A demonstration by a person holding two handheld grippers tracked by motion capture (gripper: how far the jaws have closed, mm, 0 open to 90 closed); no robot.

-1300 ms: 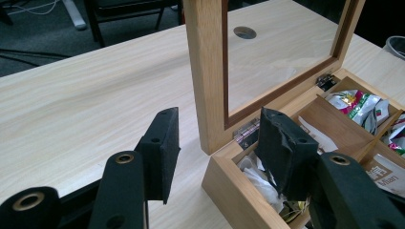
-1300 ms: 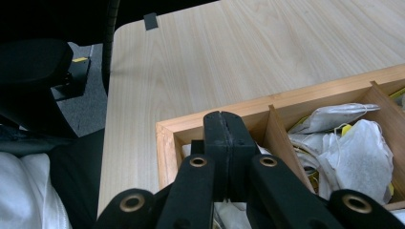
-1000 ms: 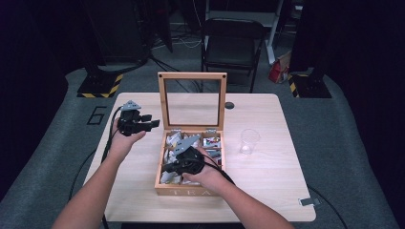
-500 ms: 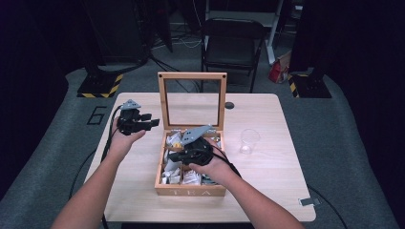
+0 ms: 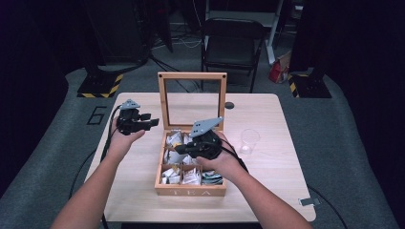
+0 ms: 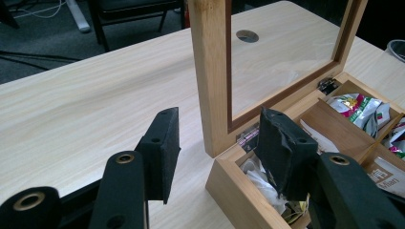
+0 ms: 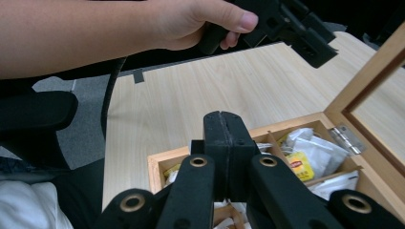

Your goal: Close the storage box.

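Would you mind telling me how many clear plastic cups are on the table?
1. The clear plastic cup stands on the table, right of the wooden tea box. None seems hidden.

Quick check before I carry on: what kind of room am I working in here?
Probably a lab or studio set up for recording, not a home: a lone wooden table on grey carpet, black stands with hazard-striped bases, loose cables and a folding chair behind.

From my seat the upright lid (image 5: 192,98) walls off the back of the tea box (image 5: 190,192) — I can enter only from above or from the front. The plastic cup (image 5: 249,140) stands near its right side; the table (image 5: 143,200) left of the box lies bare — open passage.
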